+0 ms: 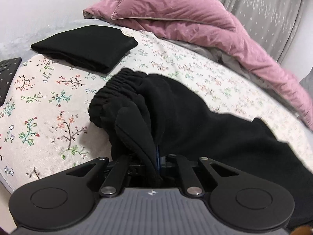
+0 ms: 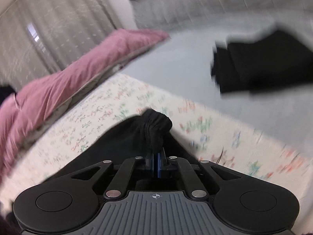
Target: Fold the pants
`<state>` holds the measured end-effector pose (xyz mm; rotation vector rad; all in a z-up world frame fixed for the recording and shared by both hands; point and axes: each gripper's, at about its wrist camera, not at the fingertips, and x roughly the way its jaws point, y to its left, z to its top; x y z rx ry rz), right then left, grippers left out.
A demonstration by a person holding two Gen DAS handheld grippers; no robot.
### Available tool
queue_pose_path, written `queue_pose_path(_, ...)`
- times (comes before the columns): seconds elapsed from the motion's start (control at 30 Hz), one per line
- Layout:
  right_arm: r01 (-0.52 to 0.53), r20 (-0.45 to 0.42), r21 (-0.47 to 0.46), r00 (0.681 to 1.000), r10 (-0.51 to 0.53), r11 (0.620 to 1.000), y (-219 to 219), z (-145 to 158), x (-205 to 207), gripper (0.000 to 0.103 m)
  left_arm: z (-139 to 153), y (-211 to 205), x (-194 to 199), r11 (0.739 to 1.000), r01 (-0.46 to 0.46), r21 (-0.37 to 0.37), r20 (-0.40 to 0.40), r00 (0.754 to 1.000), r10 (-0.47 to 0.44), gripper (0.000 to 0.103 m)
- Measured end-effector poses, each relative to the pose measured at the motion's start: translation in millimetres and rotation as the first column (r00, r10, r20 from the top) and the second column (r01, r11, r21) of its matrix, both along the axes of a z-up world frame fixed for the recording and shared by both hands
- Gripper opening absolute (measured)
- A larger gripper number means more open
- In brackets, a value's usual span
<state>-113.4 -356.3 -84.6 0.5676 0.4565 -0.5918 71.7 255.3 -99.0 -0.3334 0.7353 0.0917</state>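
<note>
While the black pants (image 1: 176, 107) lie bunched on the flowery bed (image 1: 49, 98), the left claw (image 1: 157, 154) pinches their cloth tight. The right claw (image 2: 156, 156) squeezes the waistband (that view is blurry). At ten o'clock sits a folded pile (image 1: 86, 45).

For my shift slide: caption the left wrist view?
Left tongs shut on black pants over floral bedsheet, folded black garment behind.

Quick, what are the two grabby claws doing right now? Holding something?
Left gripper: closed, holding the black pants near the stretchy waistband.
Right gripper: closed, pinching a bunched bit of the black pants.
</note>
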Motion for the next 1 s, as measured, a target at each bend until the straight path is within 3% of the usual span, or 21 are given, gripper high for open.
queue_pose_path(0.07,-0.019,-0.025,-0.123,1.0,0.016,0.992,16.5,17.2,-6.4,0.002,3.4,8.4,-2.3,1.0,-0.011,-0.021,0.008,1.0,0.011,0.031)
queue_pose_path(0.2,-0.028,-0.103,-0.169,0.995,0.01,0.985,25.0,23.1,-14.6,0.002,1.3,18.4,-3.1,0.998,-0.031,-0.046,-0.035,0.999,0.029,0.031)
queue_pose_path(0.37,-0.029,-0.307,-0.114,0.952,-0.008,0.993,19.5,-8.1,-4.5,0.002,-14.5,4.3,5.6,0.998,0.009,0.06,-0.162,0.987,0.0,0.033)
queue_pose_path(0.43,-0.041,-0.358,-0.143,0.934,-0.013,0.989,22.0,-14.7,-0.4,0.003,-14.1,-0.9,5.2,0.995,0.028,0.096,-0.173,0.985,-0.011,0.038)
queue_pose_path(0.47,-0.056,-0.378,-0.176,0.926,-0.015,0.983,26.7,-14.4,2.2,0.004,-12.2,-2.8,4.3,0.994,0.024,0.104,-0.171,0.985,-0.006,0.046)
queue_pose_path(0.53,-0.079,-0.391,-0.236,0.92,-0.021,0.969,36.3,-10.5,4.9,0.015,-5.7,-7.0,-0.5,0.993,0.006,0.119,-0.179,0.984,0.016,0.069)
queue_pose_path(0.57,-0.073,-0.393,-0.256,0.919,-0.035,0.964,39.6,-7.0,5.0,0.023,-2.5,-8.4,-3.5,0.992,-0.006,0.129,-0.184,0.982,0.03,0.09)
queue_pose_path(0.6,-0.064,-0.391,-0.284,0.919,-0.055,0.957,42.7,-2.8,4.4,0.033,2.0,-10.0,-8.2,0.991,-0.018,0.134,-0.183,0.982,0.043,0.096)
queue_pose_path(0.63,-0.054,-0.38,-0.31,0.922,-0.071,0.949,45.4,3.8,3.8,0.039,7.2,-12.6,-14.4,0.992,-0.02,0.129,-0.177,0.983,0.043,0.096)
queue_pose_path(0.7,-0.035,-0.343,-0.339,0.935,-0.089,0.94,49.8,15.3,-1.8,0.061,16.5,-18.2,-25.8,0.995,-0.011,0.102,-0.181,0.983,0.029,0.099)
queue_pose_path(0.83,-0.049,-0.306,-0.363,0.949,-0.069,0.93,61.8,33.5,2.9,0.069,34.3,-39.2,-38.4,0.996,0.028,0.085,-0.153,0.988,-0.015,0.103)
queue_pose_path(0.87,-0.062,-0.297,-0.369,0.953,-0.054,0.927,66.9,38.6,4.7,0.075,40.4,-47.6,-41.4,0.995,0.048,0.09,-0.137,0.99,-0.035,0.103)
queue_pose_path(1.0,-0.177,-0.265,-0.382,0.961,0.076,0.907,91.2,56.0,14.3,0.087,58.9,-82.6,-44.4,0.98,0.167,0.109,-0.077,0.984,-0.159,0.103)
